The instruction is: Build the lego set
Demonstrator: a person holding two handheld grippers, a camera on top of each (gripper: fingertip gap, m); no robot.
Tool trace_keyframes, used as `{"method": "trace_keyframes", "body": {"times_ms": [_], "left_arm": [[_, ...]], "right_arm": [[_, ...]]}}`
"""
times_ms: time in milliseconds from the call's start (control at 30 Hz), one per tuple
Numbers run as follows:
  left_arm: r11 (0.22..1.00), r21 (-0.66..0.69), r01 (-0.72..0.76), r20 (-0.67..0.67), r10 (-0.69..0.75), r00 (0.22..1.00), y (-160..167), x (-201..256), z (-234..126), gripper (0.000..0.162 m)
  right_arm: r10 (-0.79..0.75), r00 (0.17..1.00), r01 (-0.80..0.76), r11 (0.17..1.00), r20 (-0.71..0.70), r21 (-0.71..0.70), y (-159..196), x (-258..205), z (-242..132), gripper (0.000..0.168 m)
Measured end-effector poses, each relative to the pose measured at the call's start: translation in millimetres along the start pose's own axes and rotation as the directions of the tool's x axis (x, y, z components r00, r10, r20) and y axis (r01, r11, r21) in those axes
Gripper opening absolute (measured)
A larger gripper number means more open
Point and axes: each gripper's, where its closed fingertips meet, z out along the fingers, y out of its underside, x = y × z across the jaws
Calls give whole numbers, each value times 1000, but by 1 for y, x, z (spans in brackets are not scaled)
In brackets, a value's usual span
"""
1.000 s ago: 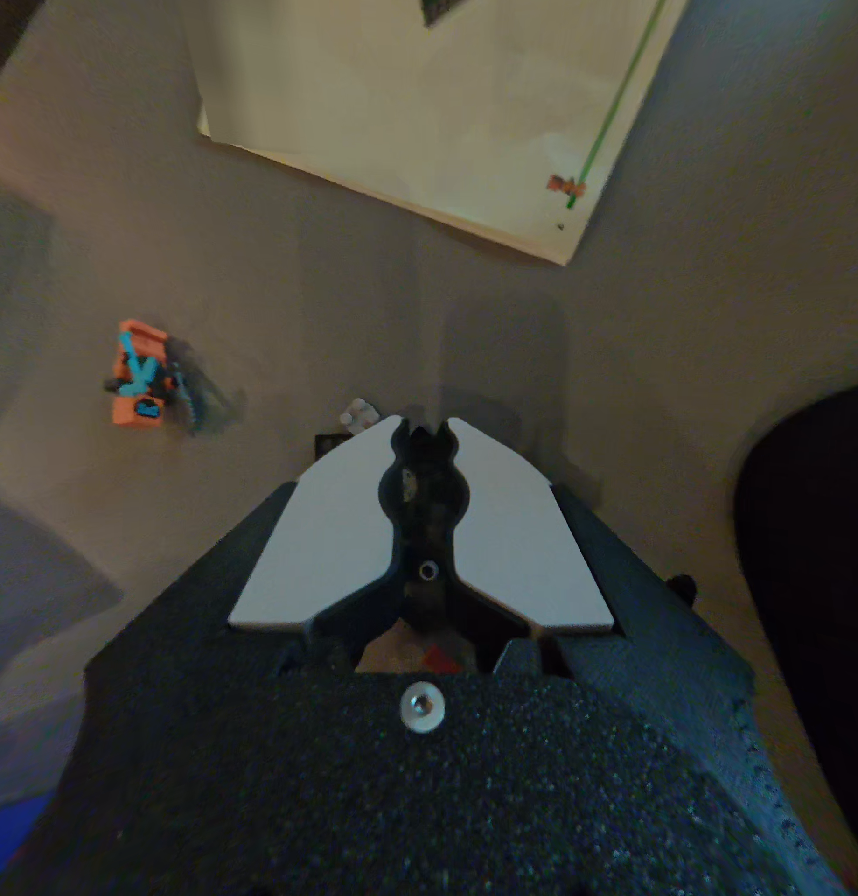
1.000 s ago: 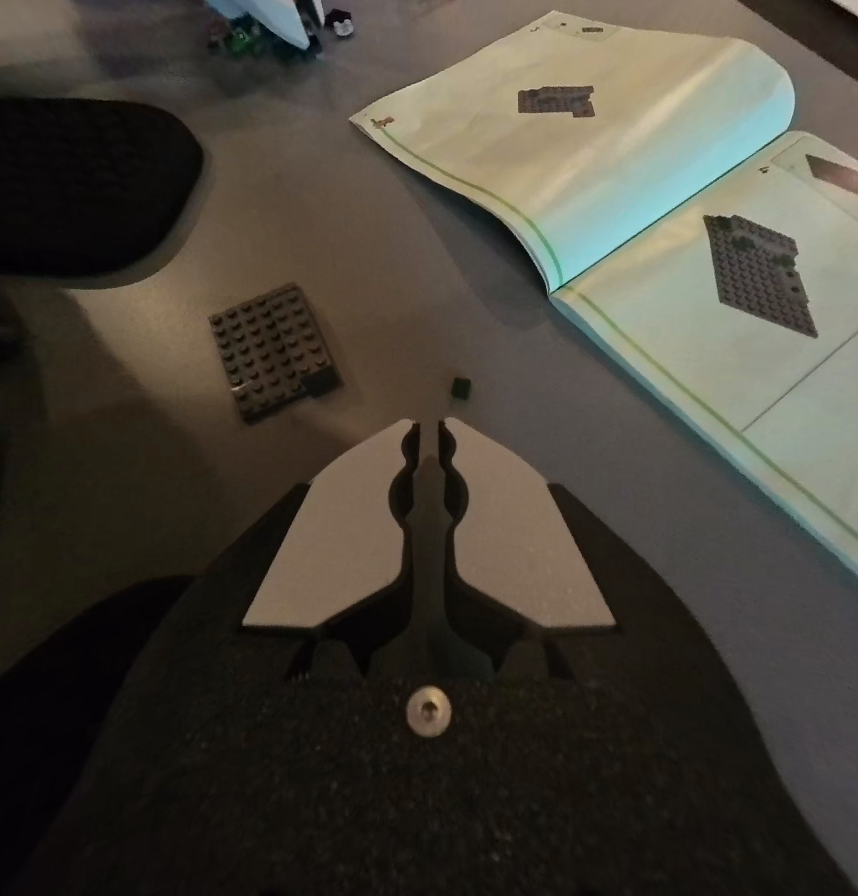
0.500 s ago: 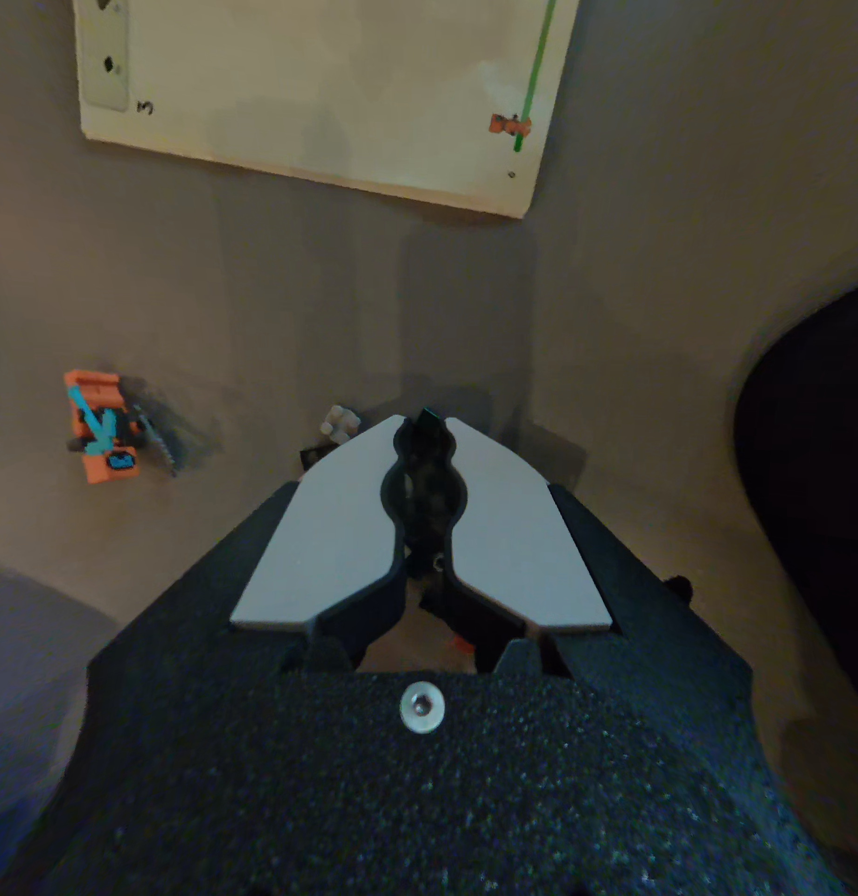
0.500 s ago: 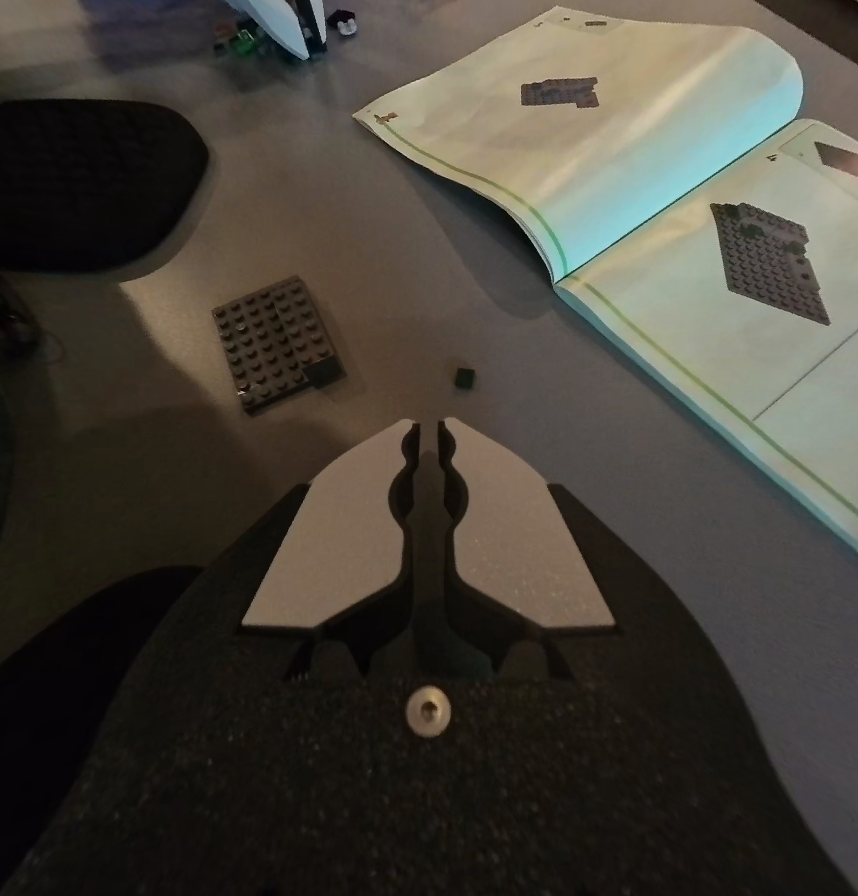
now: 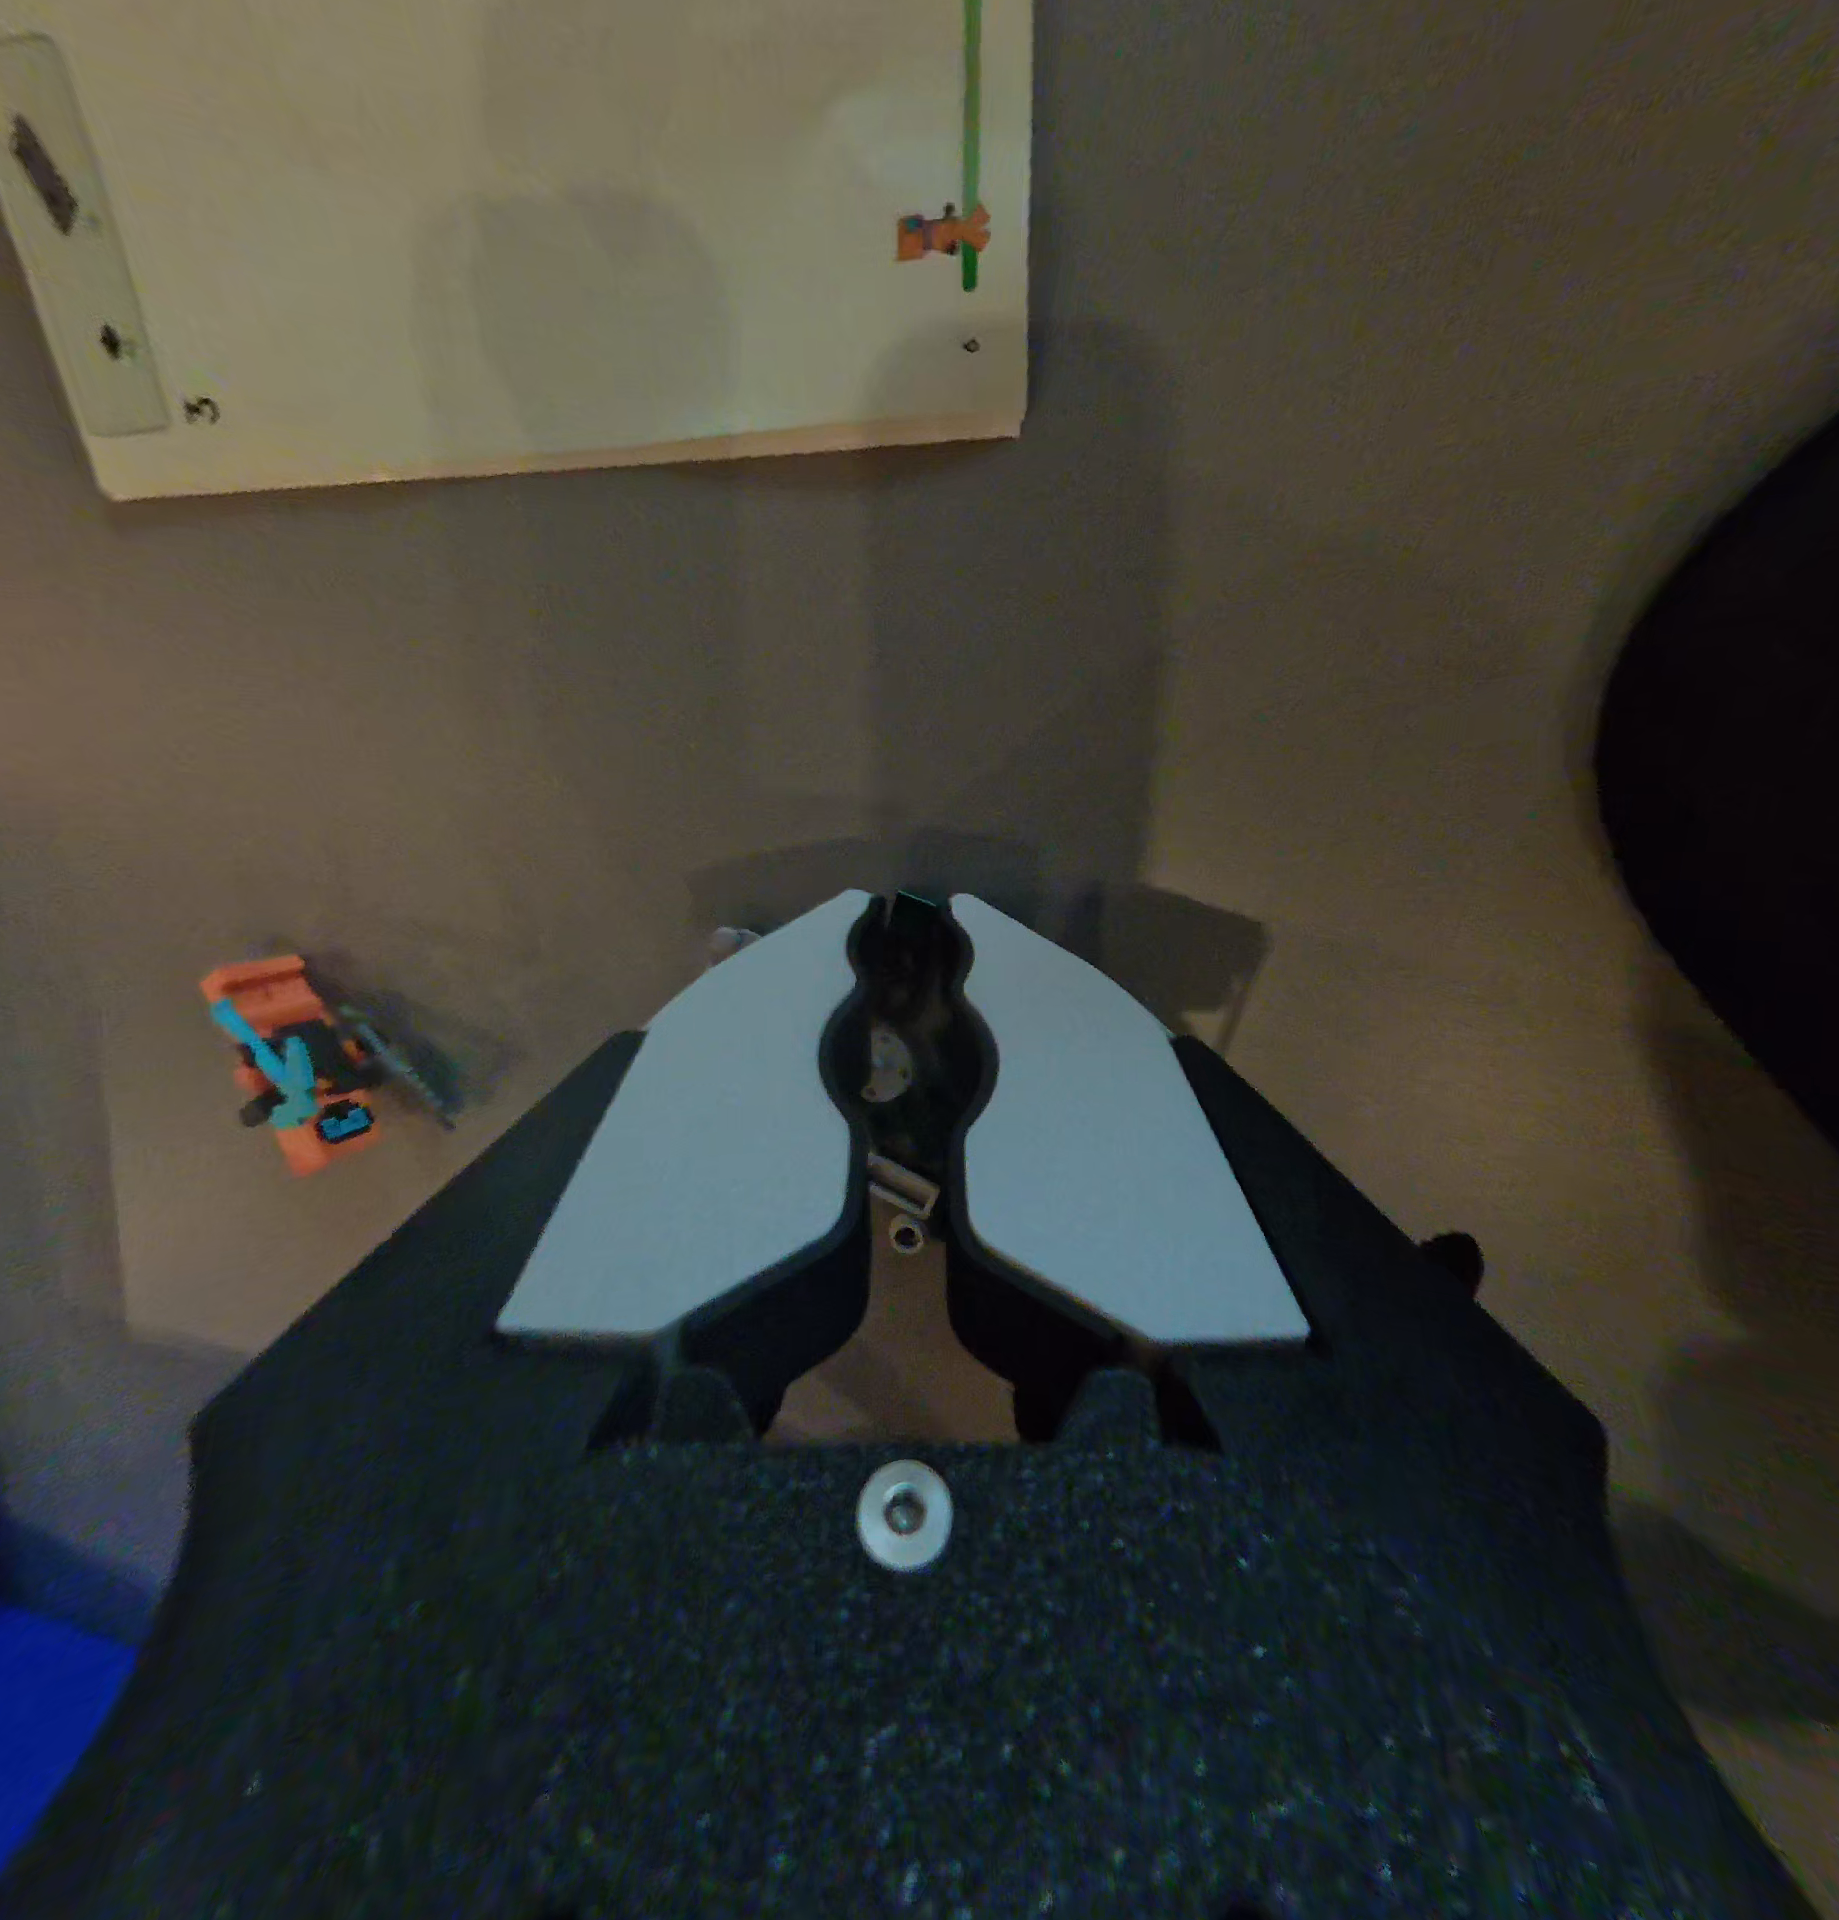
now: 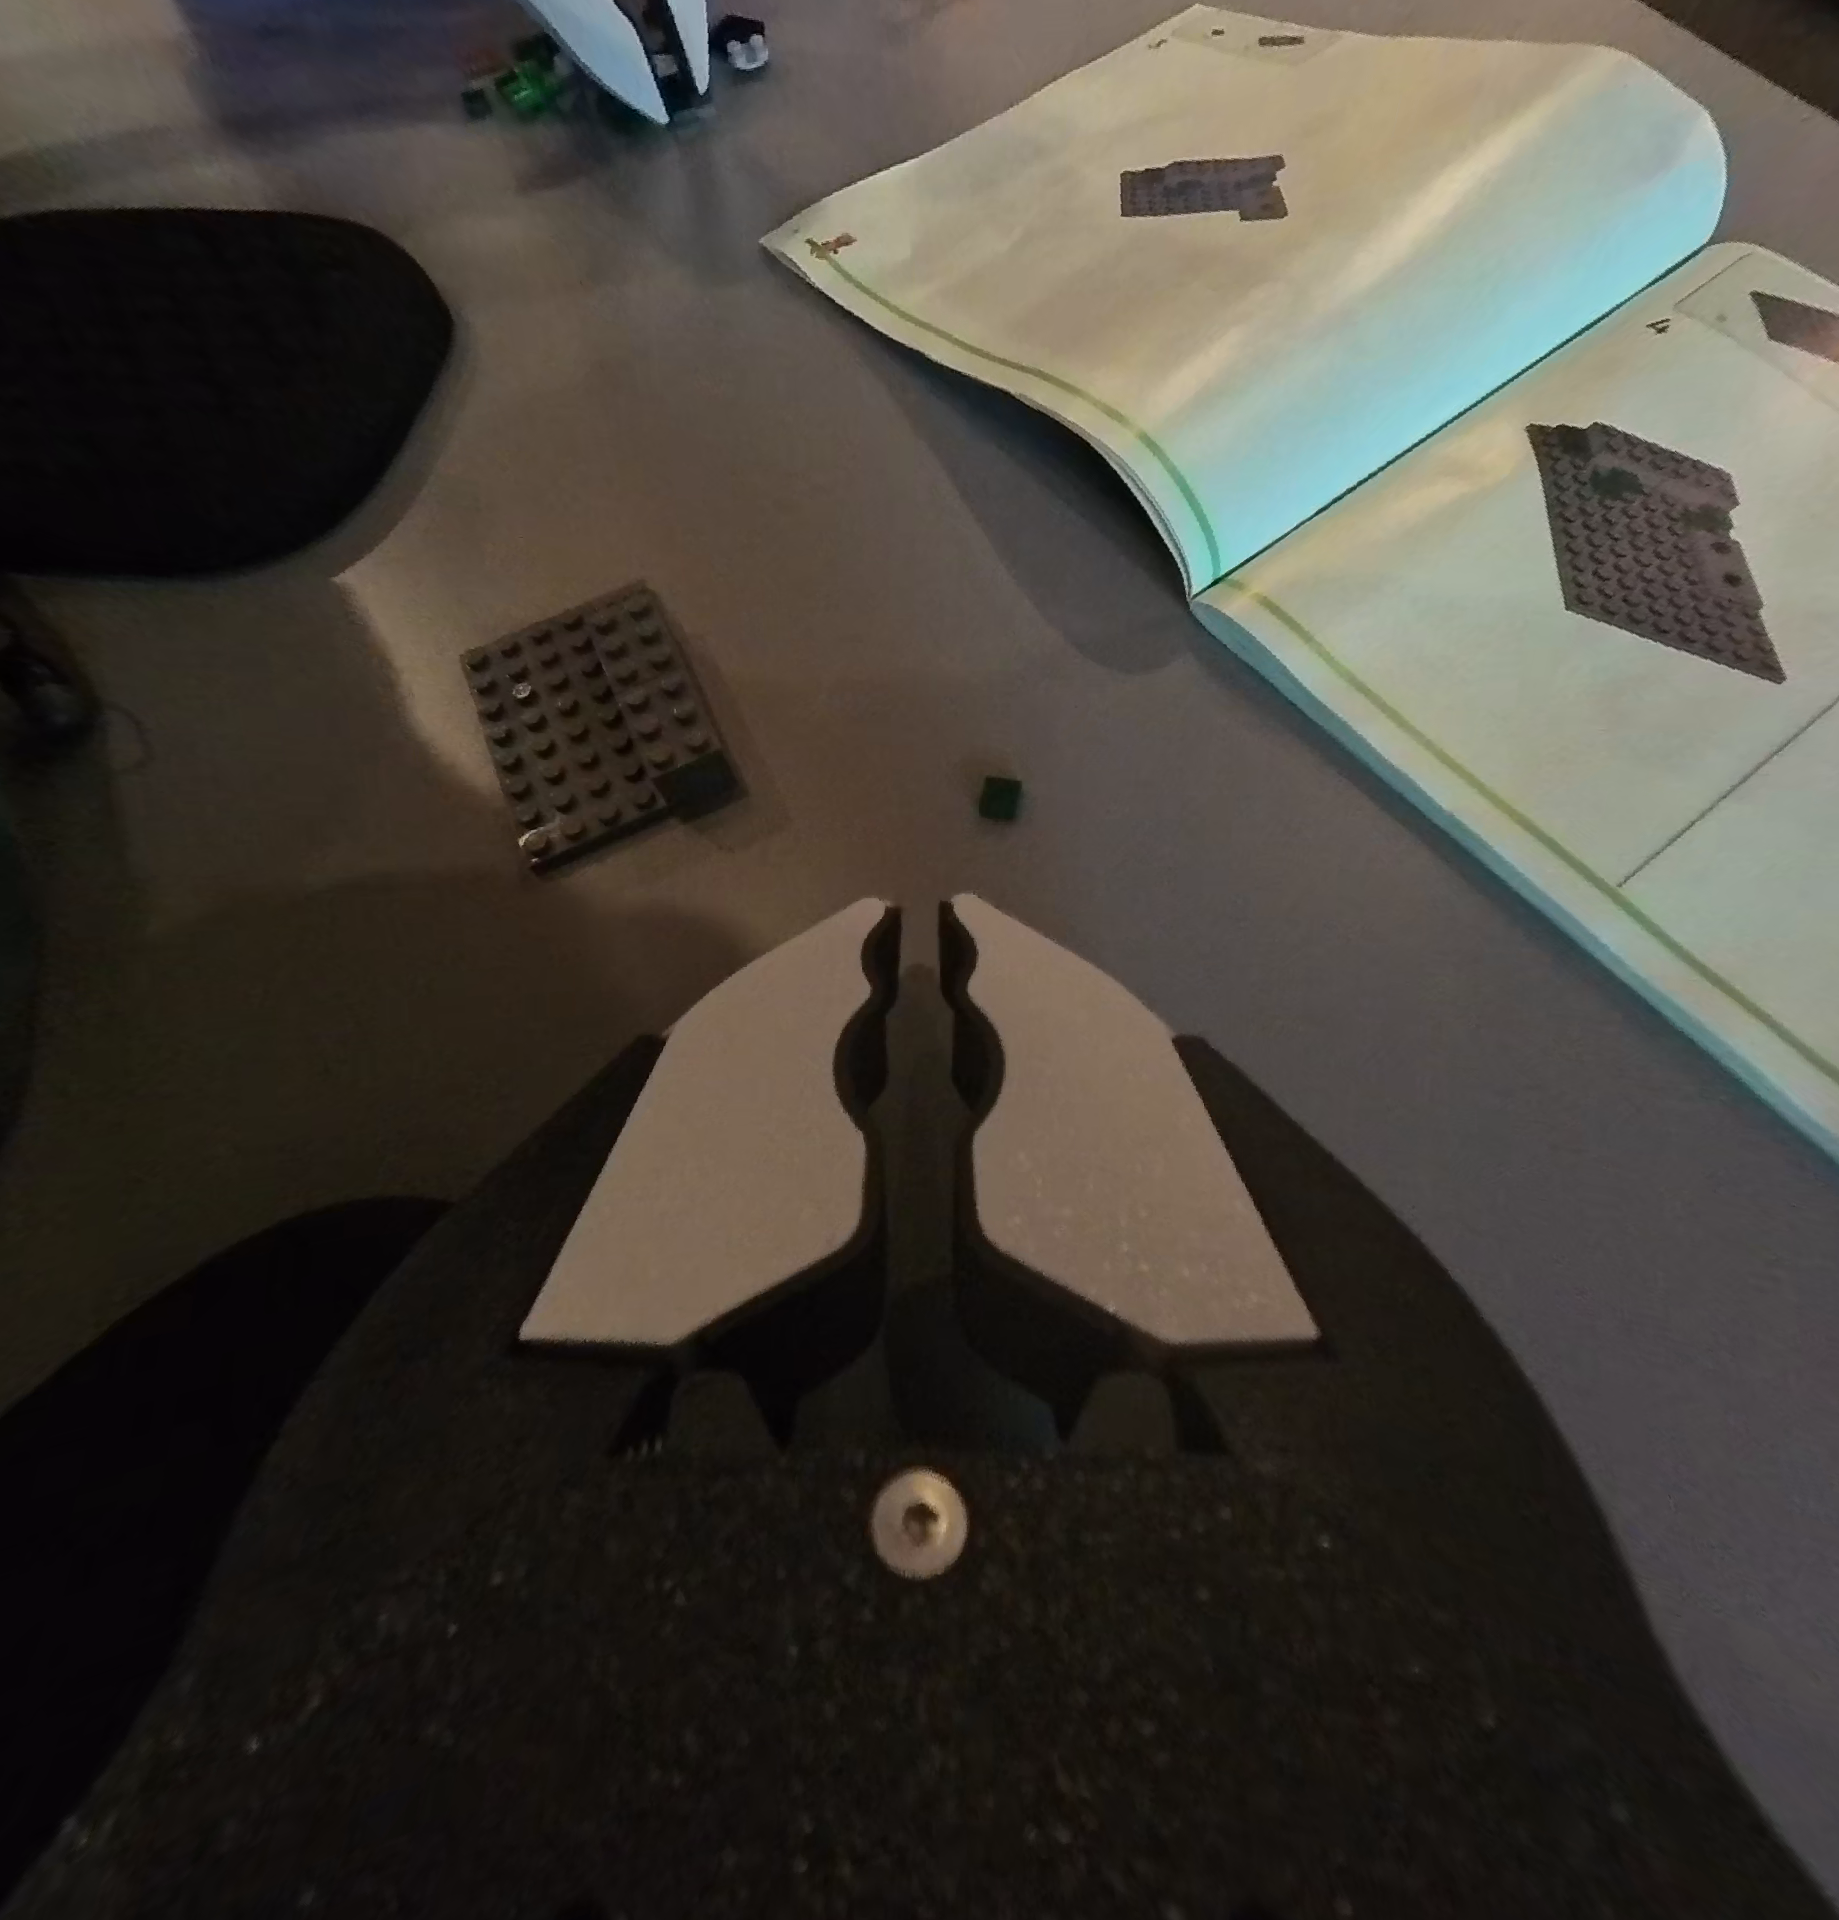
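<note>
From the left wrist view, the left gripper (image 5: 910, 906) is pinching a small dark piece (image 5: 913, 904) at its tips. It is low over the grey table (image 5: 1310, 520). A small orange and blue toy figure (image 5: 289, 1065) lies to the left. The paper booklet (image 5: 541, 239) lies far ahead.

From the right wrist view, the right gripper (image 6: 920, 912) has its tips almost pressed together, with a thin gap and nothing held. A dark grey bumpy plate (image 6: 595, 725) lies ahead to the left. A tiny dark green piece (image 6: 1001, 798) sits just ahead, near the tips. The open booklet (image 6: 1414, 416) lies to the right.
</note>
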Motion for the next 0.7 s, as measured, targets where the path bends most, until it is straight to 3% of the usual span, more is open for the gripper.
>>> {"method": "trace_keyframes", "body": {"times_ms": [433, 567, 700], "left_arm": [[999, 0, 42, -96, -42, 994, -3, 2, 1, 7], [996, 87, 32, -97, -24, 995, -35, 15, -4, 7], [985, 170, 6, -140, 18, 990, -96, 40, -1, 7]], "right_arm": [[-4, 1000, 4, 1000, 2, -1, -3, -2, -2, 7], [-8, 1000, 8, 1000, -11, 2, -5, -2, -7, 7], [-11, 1000, 12, 1000, -20, 12, -7, -4, -11, 7]]}}
